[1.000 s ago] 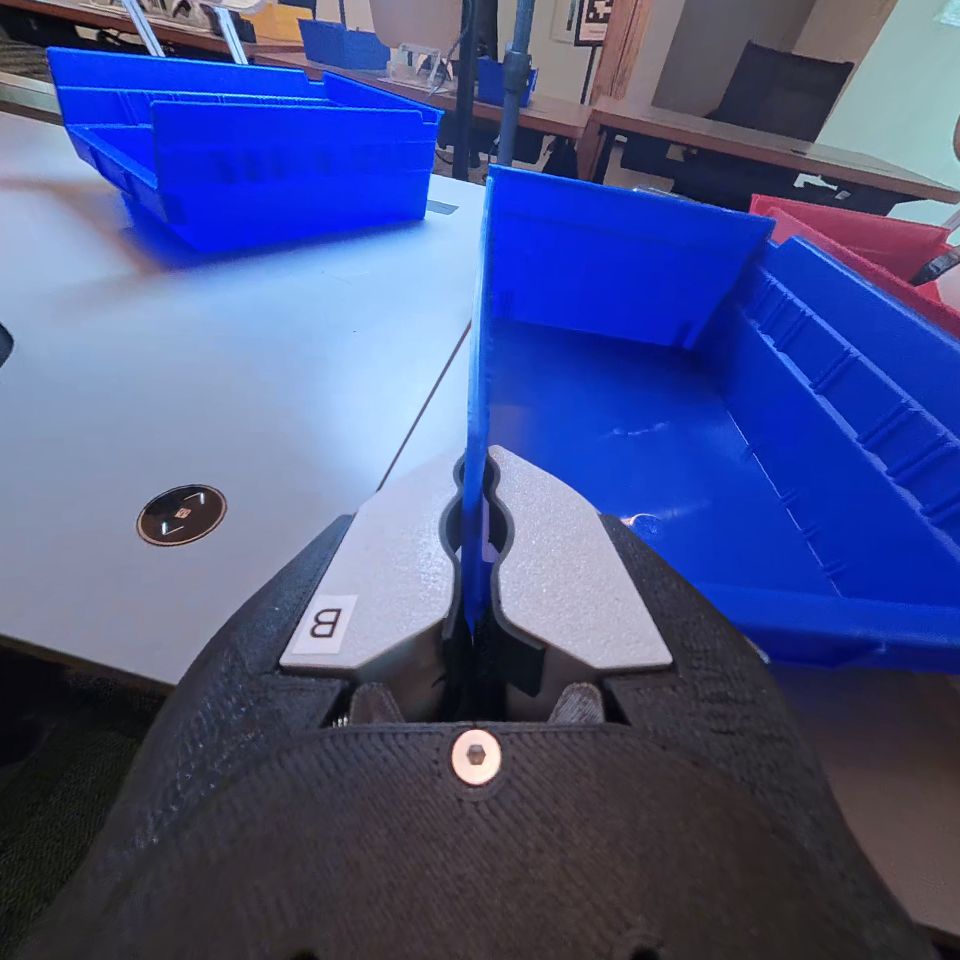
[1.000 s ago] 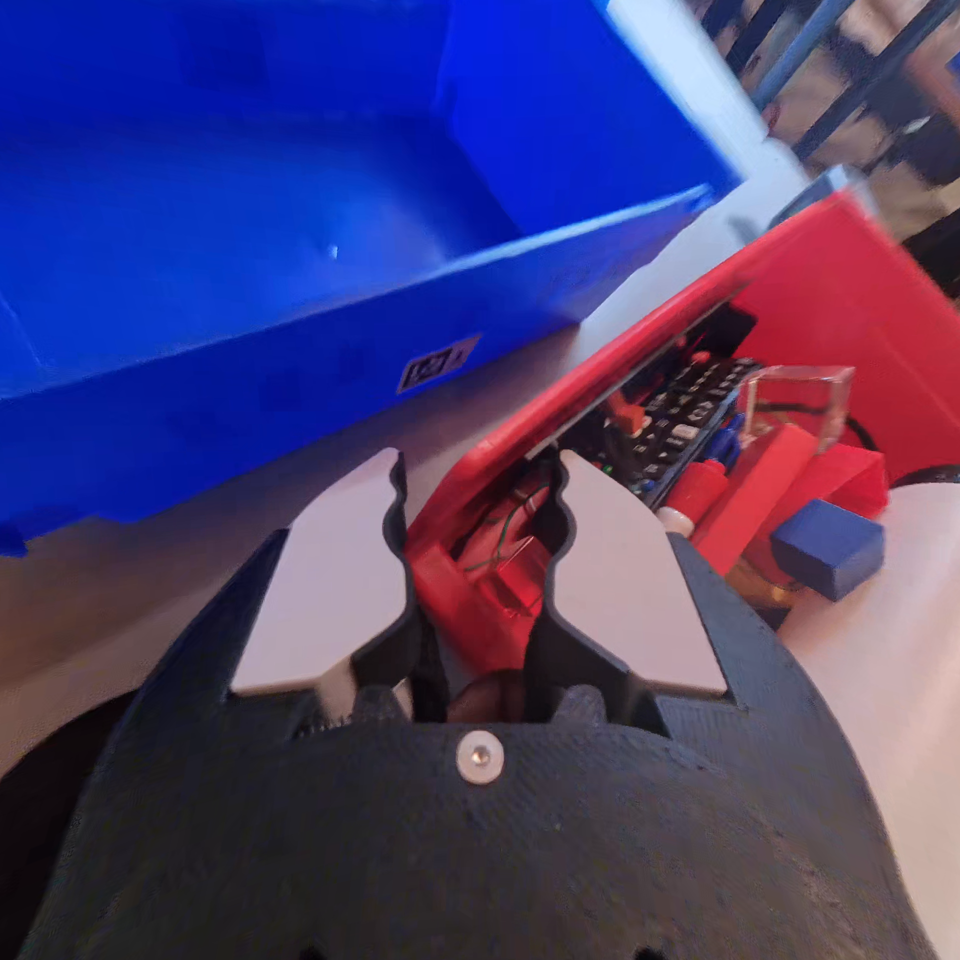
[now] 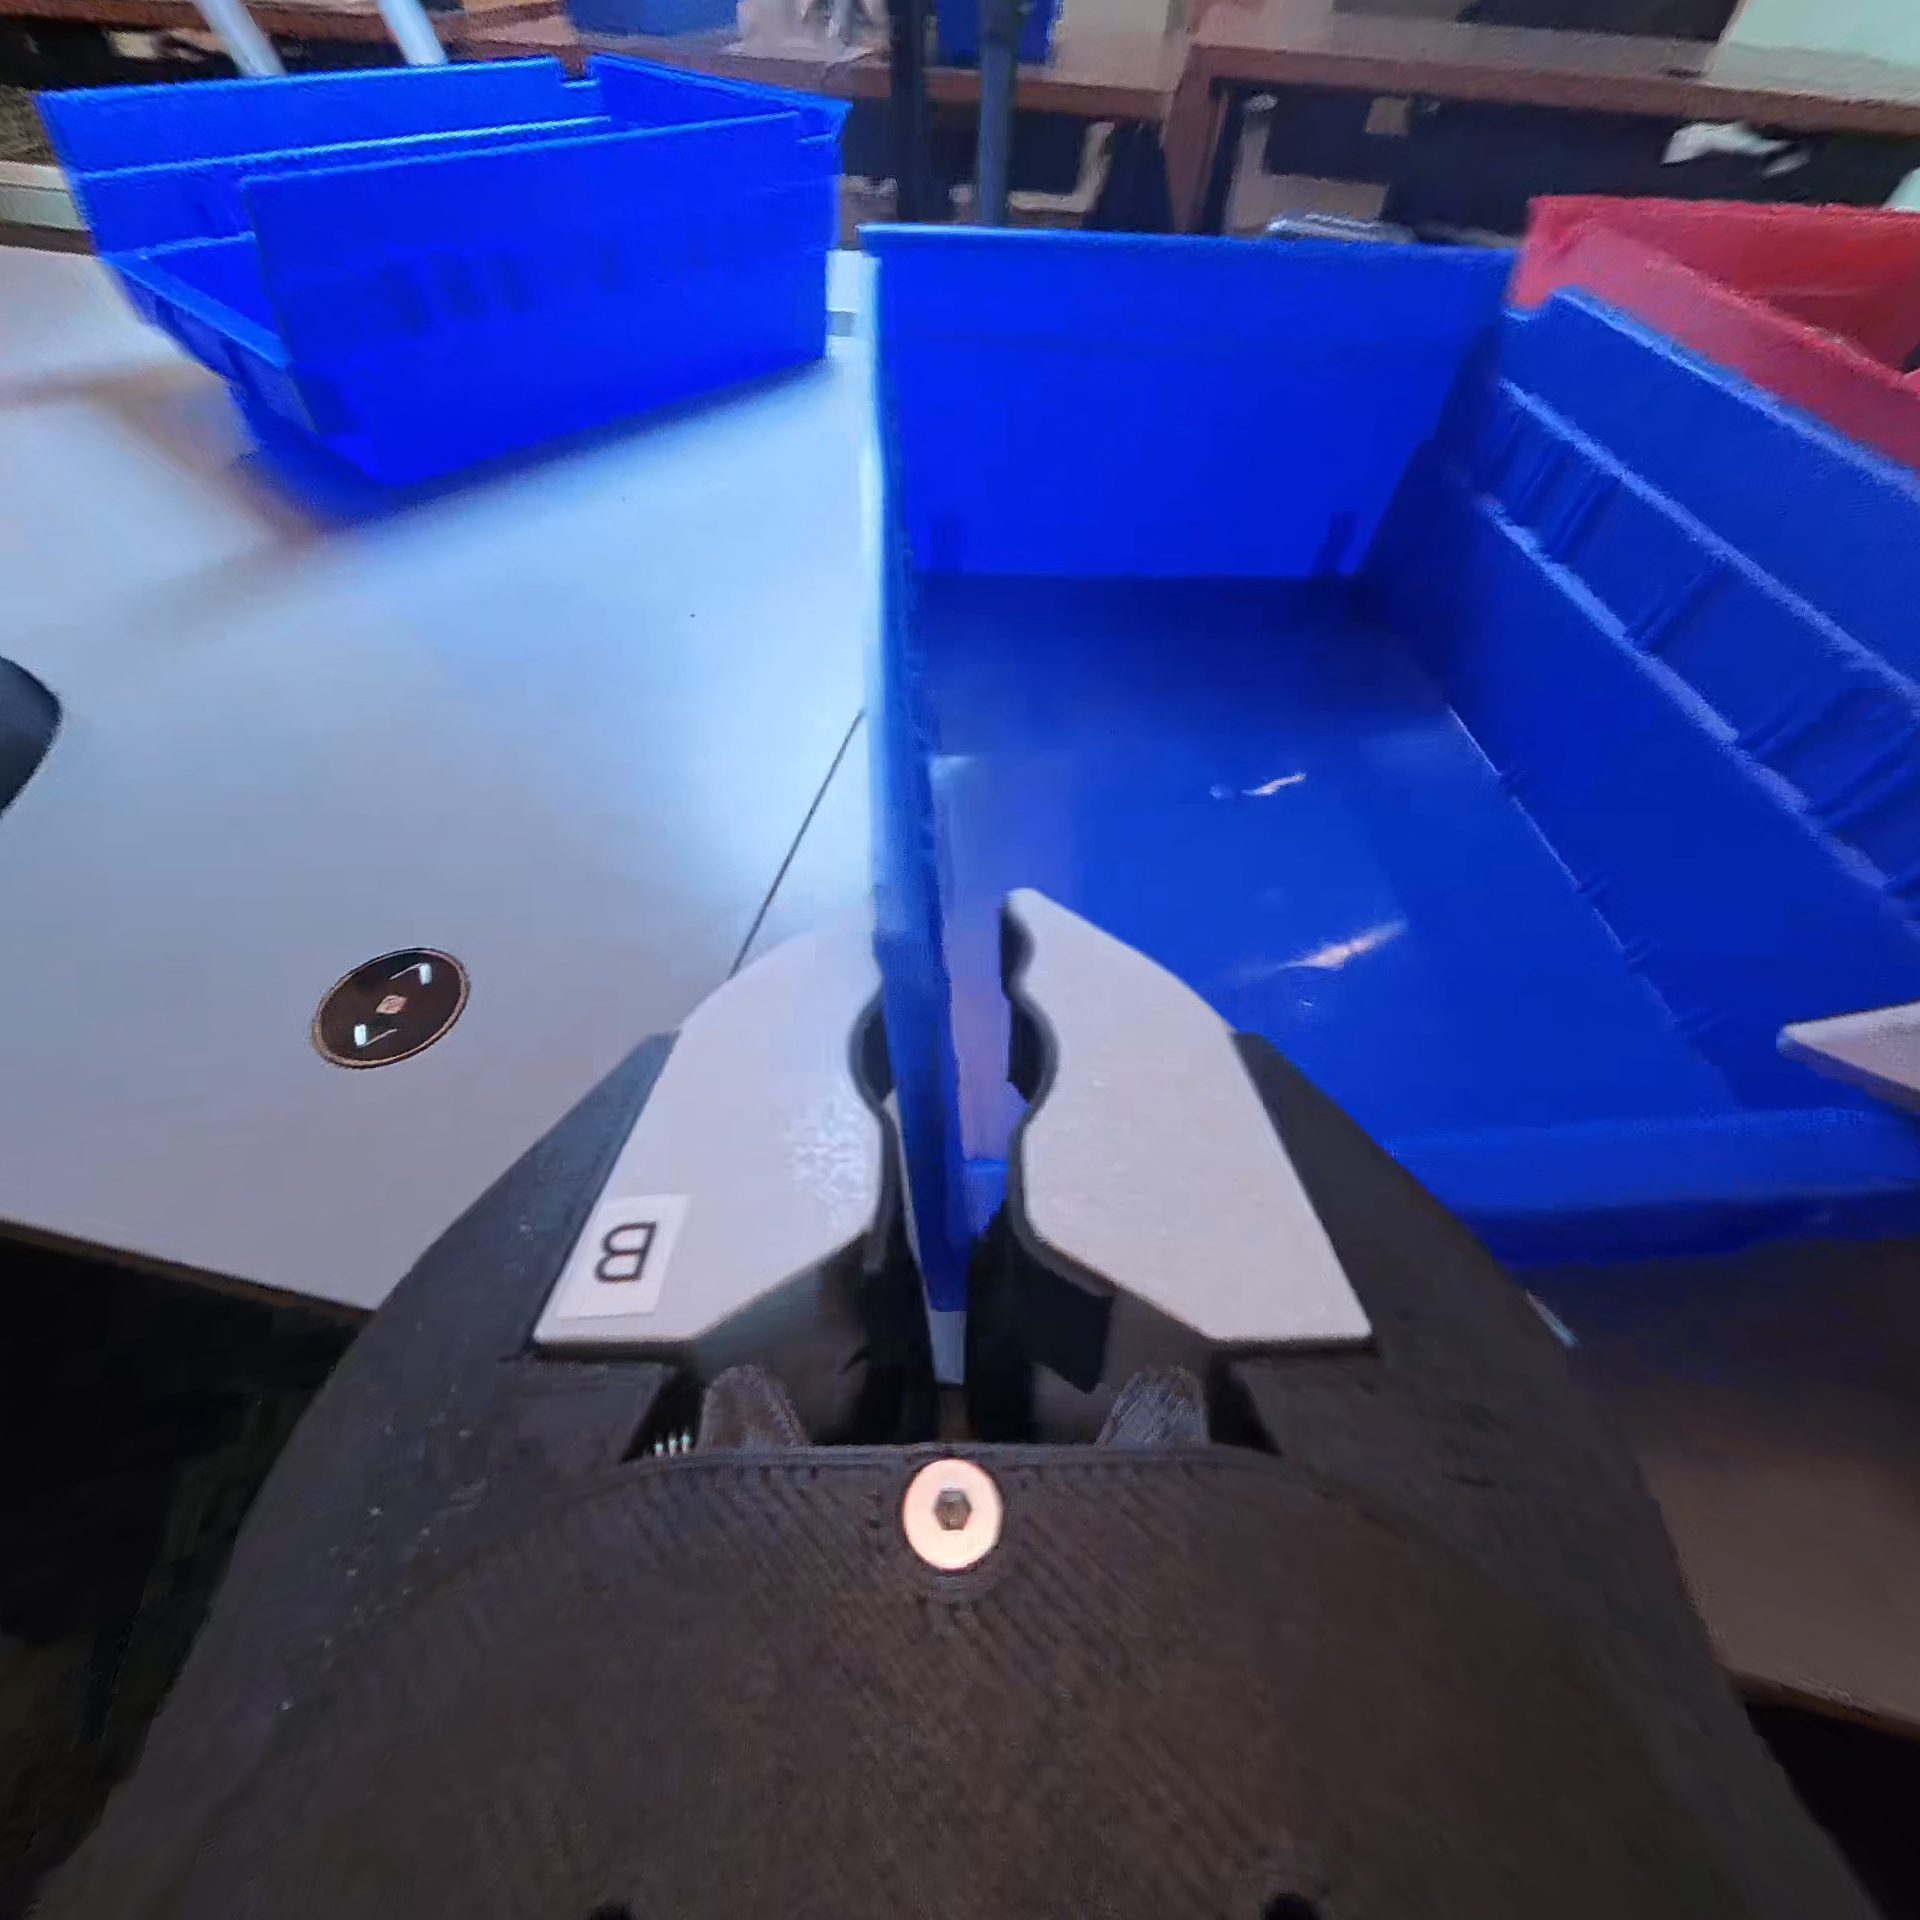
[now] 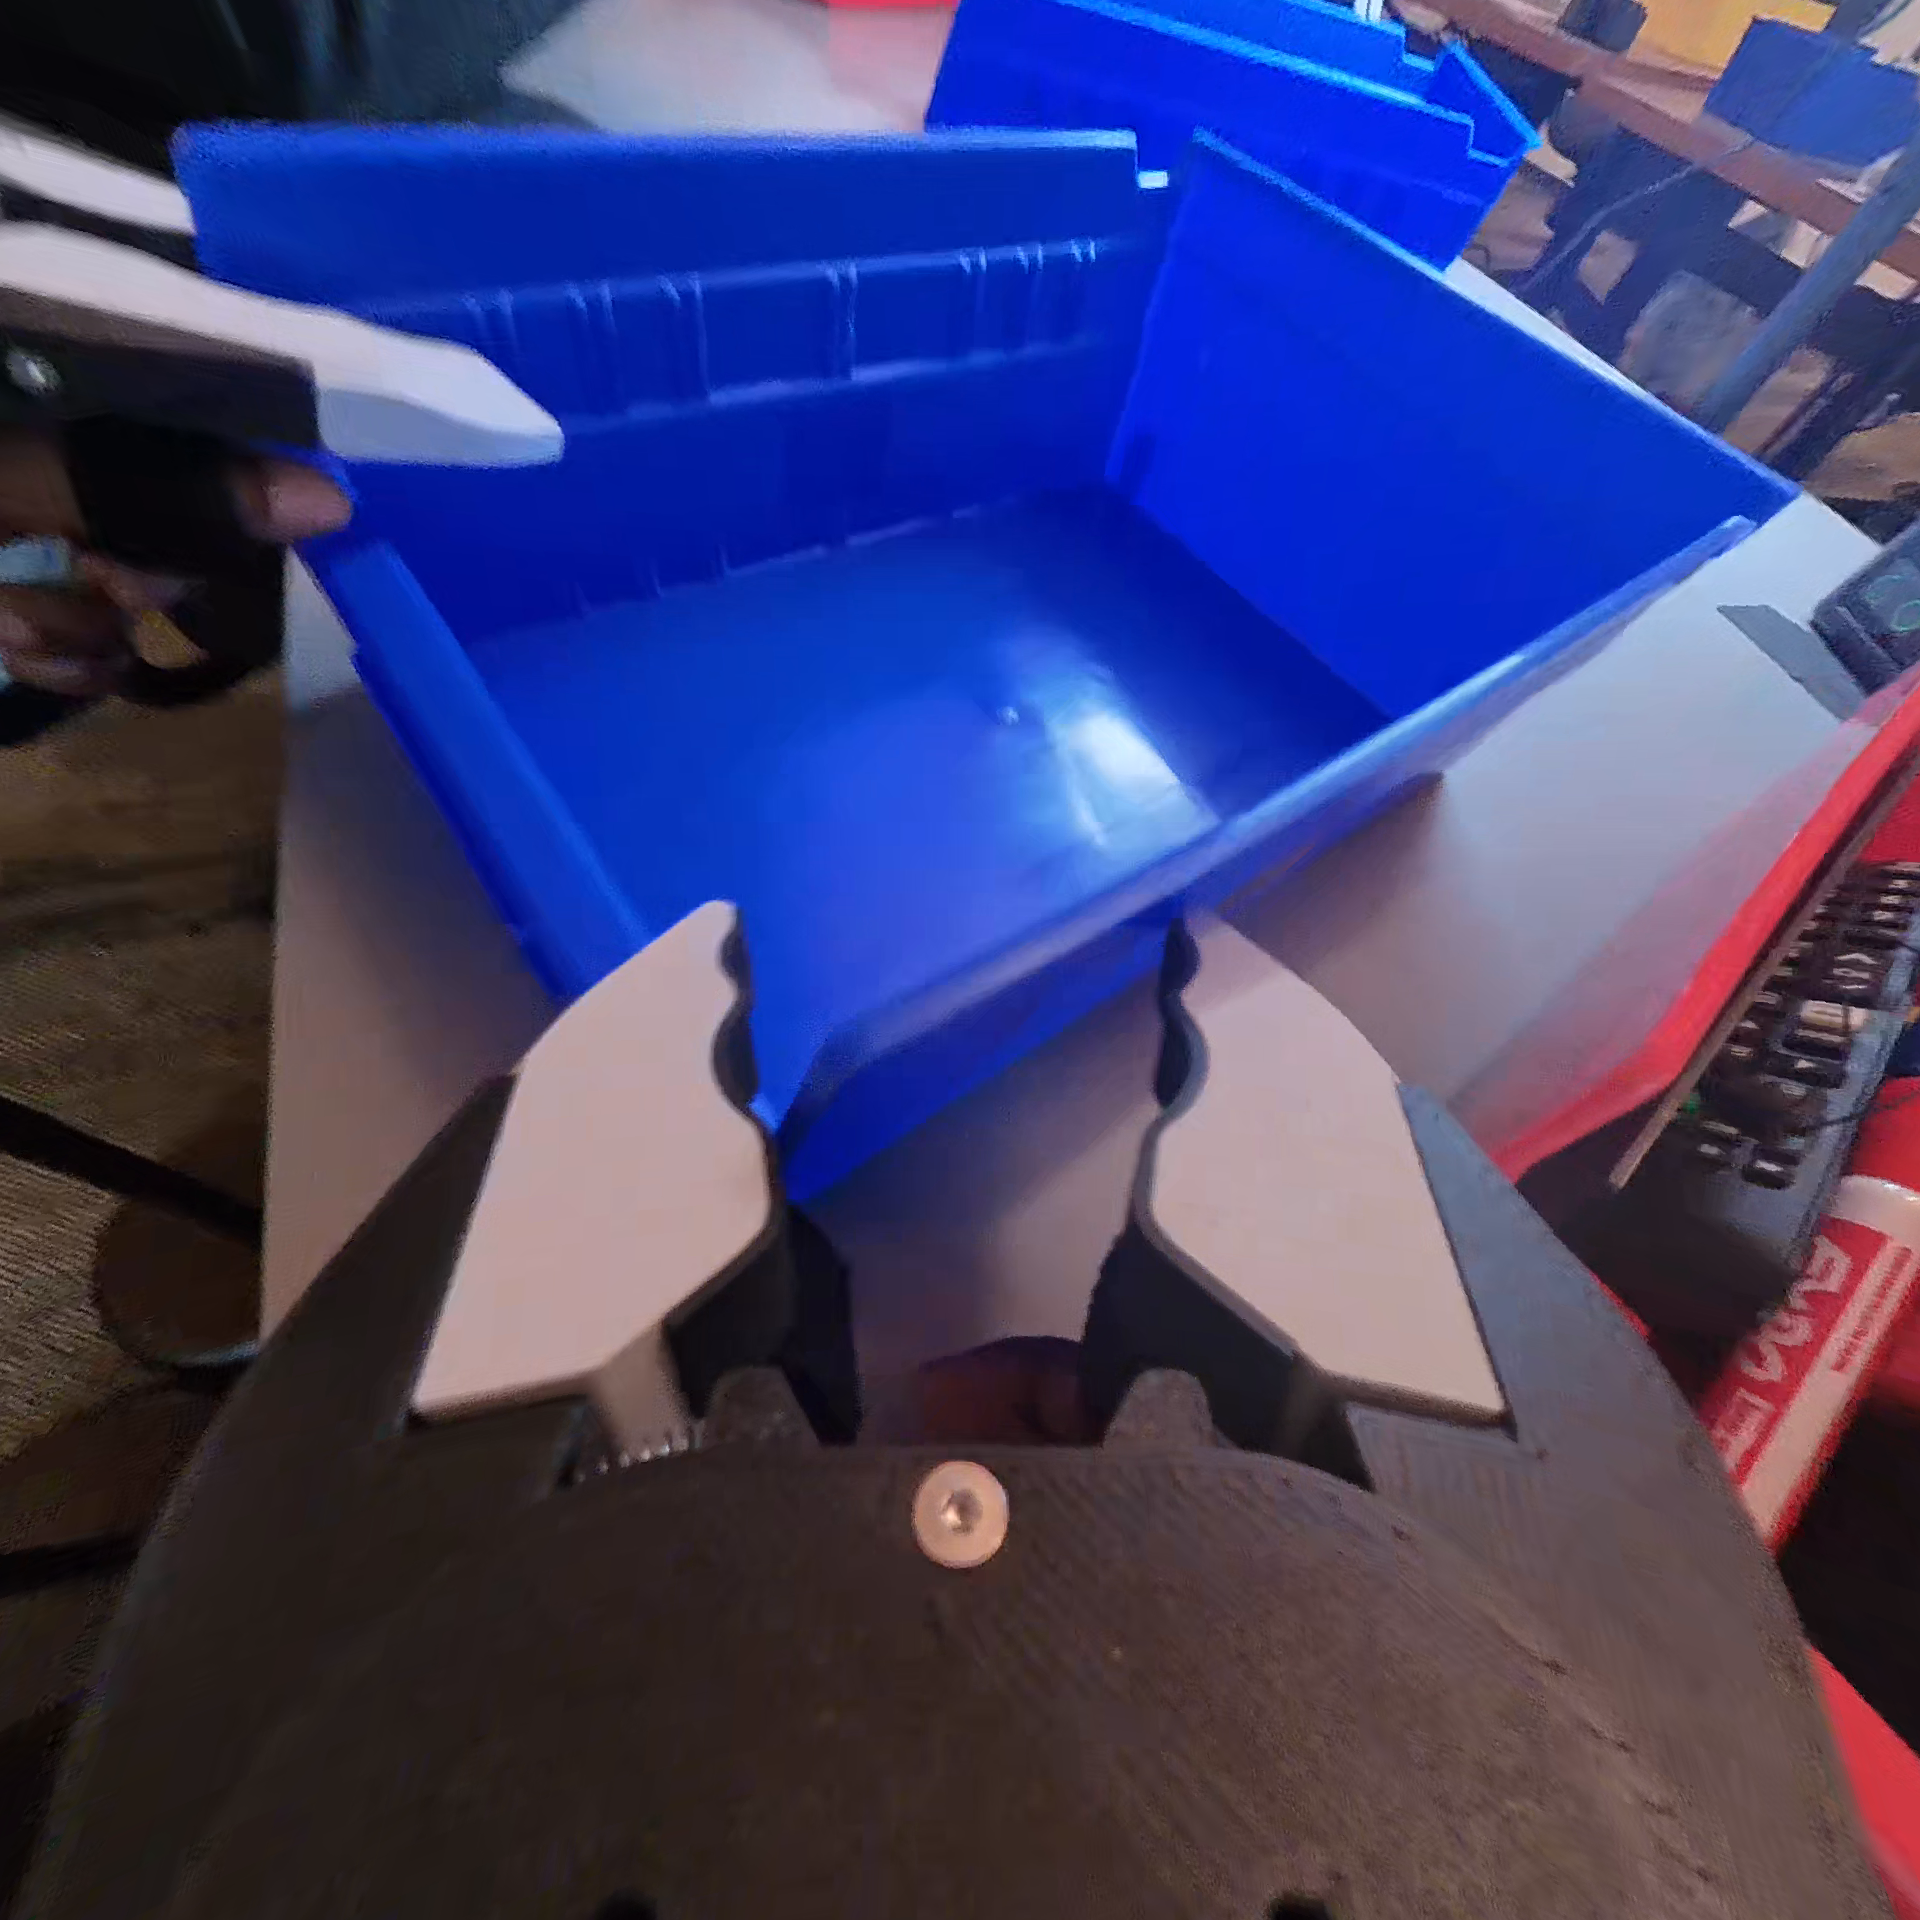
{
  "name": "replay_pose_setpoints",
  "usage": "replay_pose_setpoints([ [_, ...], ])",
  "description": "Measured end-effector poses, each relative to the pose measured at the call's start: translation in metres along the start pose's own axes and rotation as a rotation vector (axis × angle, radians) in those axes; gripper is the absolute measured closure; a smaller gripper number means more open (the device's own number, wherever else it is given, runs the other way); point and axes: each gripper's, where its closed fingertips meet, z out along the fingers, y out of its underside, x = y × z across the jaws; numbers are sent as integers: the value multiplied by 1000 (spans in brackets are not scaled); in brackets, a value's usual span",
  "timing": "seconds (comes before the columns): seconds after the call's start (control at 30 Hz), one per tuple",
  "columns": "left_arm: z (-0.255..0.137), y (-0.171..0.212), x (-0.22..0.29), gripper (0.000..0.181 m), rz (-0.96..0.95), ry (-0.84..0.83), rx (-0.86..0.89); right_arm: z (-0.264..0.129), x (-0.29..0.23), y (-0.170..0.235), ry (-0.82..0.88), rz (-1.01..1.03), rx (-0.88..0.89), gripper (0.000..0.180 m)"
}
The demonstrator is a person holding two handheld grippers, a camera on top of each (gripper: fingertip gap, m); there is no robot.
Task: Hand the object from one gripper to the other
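Both grippers have changed since a second ago: the left gripper (image 3: 940, 940), then clamped on the blue bin (image 3: 1299, 852) wall, now straddles it slightly parted, while the right gripper (image 4: 951, 925) has swung from the red bin (image 4: 1714, 914) to the blue bin's near corner, jaws wide and empty.

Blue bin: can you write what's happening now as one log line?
left tongs: straddling blue bin wall, gap visible | right tongs: open, empty, over bin's near corner | handover: not done

Glossy blue plastic bin (image 4: 935, 748)
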Motion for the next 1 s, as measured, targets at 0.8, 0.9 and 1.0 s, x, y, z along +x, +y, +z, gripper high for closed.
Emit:
replay_pose_setpoints([
  [0.8,-55,-160,318,160,314,436,681,-288,180,-6,728,-272,343,151],
  [0.9,-34,-156,406,159,422,550,612,-346,225,45,853,-178,244,153],
  [1.0,-17,-140,486,155,630,601,560,-397,265,101,992,-127,138,156],
])
